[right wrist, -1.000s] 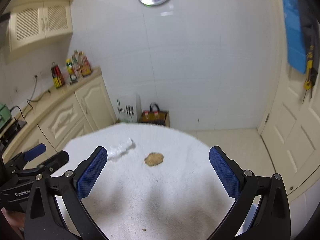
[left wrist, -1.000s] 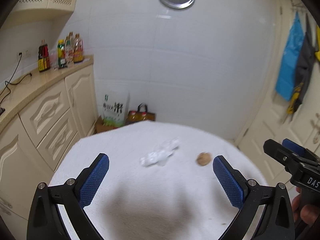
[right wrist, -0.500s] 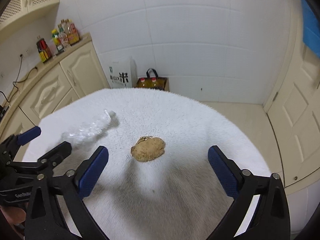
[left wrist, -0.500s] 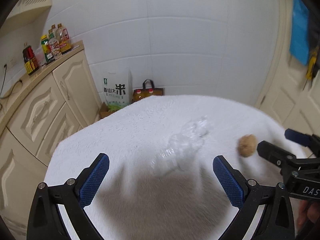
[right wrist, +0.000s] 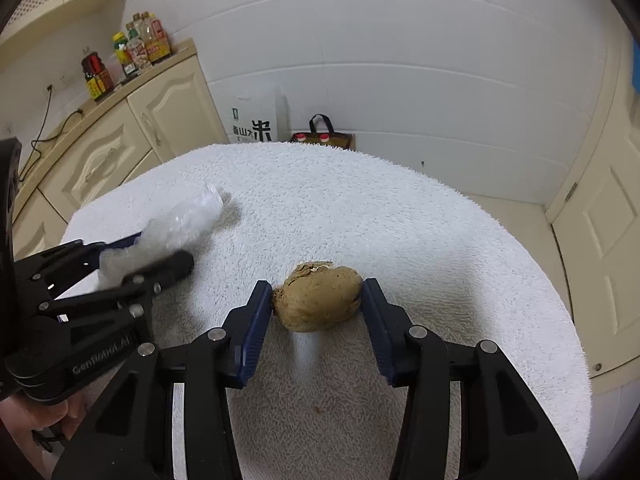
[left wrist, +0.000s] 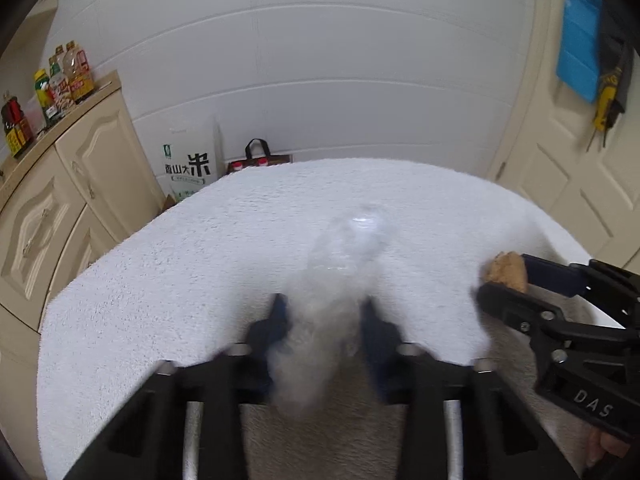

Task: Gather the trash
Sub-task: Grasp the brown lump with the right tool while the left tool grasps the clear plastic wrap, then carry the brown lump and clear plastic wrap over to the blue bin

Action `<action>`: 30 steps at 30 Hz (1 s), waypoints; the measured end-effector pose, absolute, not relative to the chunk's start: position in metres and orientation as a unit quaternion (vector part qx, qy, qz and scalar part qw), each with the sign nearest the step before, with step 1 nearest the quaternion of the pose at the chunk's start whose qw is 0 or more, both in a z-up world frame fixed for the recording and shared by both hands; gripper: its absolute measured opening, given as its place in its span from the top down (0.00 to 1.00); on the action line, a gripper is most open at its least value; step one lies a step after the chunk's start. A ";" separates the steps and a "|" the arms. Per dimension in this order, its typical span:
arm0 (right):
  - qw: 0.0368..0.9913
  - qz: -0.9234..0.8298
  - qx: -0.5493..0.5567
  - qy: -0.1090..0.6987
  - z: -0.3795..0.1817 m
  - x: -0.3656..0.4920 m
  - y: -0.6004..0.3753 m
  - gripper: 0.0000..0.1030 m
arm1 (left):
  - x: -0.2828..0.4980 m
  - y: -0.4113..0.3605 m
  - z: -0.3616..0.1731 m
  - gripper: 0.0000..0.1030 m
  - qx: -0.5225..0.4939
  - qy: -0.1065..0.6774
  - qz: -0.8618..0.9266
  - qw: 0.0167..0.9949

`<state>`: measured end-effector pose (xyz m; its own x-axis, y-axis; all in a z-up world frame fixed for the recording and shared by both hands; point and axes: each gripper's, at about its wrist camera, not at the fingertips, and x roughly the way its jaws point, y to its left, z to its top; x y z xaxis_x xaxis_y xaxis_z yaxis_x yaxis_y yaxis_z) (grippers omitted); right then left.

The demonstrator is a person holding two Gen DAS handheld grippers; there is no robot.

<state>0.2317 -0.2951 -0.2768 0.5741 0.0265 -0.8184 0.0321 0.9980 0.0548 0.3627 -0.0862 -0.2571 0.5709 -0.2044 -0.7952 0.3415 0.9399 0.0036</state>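
A crumpled clear plastic wrapper (left wrist: 340, 276) lies on a round table covered in white fluffy towelling (right wrist: 420, 232); it is long, glossy and see-through. To its right sits a brown, lumpy, roughly egg-shaped scrap (right wrist: 318, 300) with a torn, flaky top edge.

The wrapper lies toward the table's left side, the brown scrap nearer the middle, the two well apart. Bare white cloth stretches beyond both to the far rim. Past that rim, a white rice sack (right wrist: 256, 120) and a dark bag with a handle (right wrist: 324, 136) stand on the floor against the wall. Cream cabinets (left wrist: 80, 184) run just beside the table's left edge.

Both tools tilt steeply down over the cloth. The left hand-held gripper (left wrist: 324, 320) is closing, its blue pads pinching the wrapper's near end. The right hand-held gripper (right wrist: 318, 304) is closing too, its pads touching both flanks of the brown scrap.
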 end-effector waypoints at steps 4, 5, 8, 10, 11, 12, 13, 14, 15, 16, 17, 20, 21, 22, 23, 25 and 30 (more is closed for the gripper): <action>0.888 0.001 0.041 0.457 -0.271 0.219 -0.297 0.55 | 0.374 -0.094 -0.258 0.75 0.022 0.450 -0.180 0.875; 0.889 0.001 0.043 0.455 -0.268 0.215 -0.296 0.55 | 0.377 -0.096 -0.257 0.75 0.015 0.449 -0.178 0.876; 0.893 0.001 0.055 0.447 -0.256 0.198 -0.300 0.55 | 0.378 -0.101 -0.251 0.75 -0.005 0.443 -0.179 0.879; 0.896 0.004 0.064 0.440 -0.248 0.185 -0.305 0.55 | 0.373 -0.108 -0.244 0.75 -0.007 0.432 -0.177 0.884; 0.897 0.006 0.069 0.436 -0.243 0.177 -0.307 0.55 | 0.370 -0.112 -0.239 0.75 -0.007 0.427 -0.177 0.887; 0.899 0.007 0.072 0.431 -0.237 0.168 -0.308 0.55 | 0.367 -0.117 -0.235 0.75 -0.008 0.420 -0.178 0.890; 0.901 0.006 0.073 0.428 -0.233 0.161 -0.309 0.55 | 0.364 -0.121 -0.231 0.75 -0.009 0.415 -0.178 0.892; 0.903 0.007 0.075 0.422 -0.226 0.151 -0.312 0.55 | 0.357 -0.126 -0.227 0.75 -0.008 0.408 -0.177 0.896; 0.905 0.008 0.078 0.418 -0.221 0.145 -0.313 0.55 | 0.354 -0.131 -0.221 0.75 -0.006 0.400 -0.177 0.899; 0.907 0.008 0.080 0.412 -0.216 0.137 -0.314 0.55 | 0.350 -0.136 -0.216 0.75 -0.008 0.393 -0.177 0.902; 0.910 0.006 0.080 0.407 -0.210 0.130 -0.315 0.55 | 0.343 -0.139 -0.213 0.75 -0.009 0.388 -0.179 0.904; 0.918 0.006 0.086 0.386 -0.192 0.107 -0.321 0.55 | 0.325 -0.164 -0.197 0.75 -0.009 0.365 -0.187 0.912; 0.922 0.004 0.087 0.378 -0.185 0.099 -0.323 0.55 | 0.313 -0.169 -0.193 0.75 -0.010 0.359 -0.189 0.914; 0.924 0.002 0.087 0.372 -0.180 0.092 -0.324 0.55 | 0.307 -0.170 -0.189 0.75 -0.011 0.353 -0.191 0.916; 0.928 0.002 0.089 0.363 -0.173 0.083 -0.326 0.55 | 0.298 -0.174 -0.185 0.75 -0.012 0.346 -0.195 0.918; 0.932 0.003 0.093 0.349 -0.162 0.070 -0.330 0.55 | 0.287 -0.185 -0.177 0.75 -0.015 0.336 -0.200 0.920; 0.945 -0.006 0.093 0.313 -0.134 0.037 -0.343 0.55 | 0.261 -0.216 -0.162 0.75 -0.012 0.308 -0.213 0.927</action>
<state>0.0368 -0.3426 -0.1343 0.8037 0.0479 -0.5931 0.0691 0.9825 0.1731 0.2609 -0.2163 -0.1618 0.7201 -0.4026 -0.5652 0.3873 0.9090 -0.1541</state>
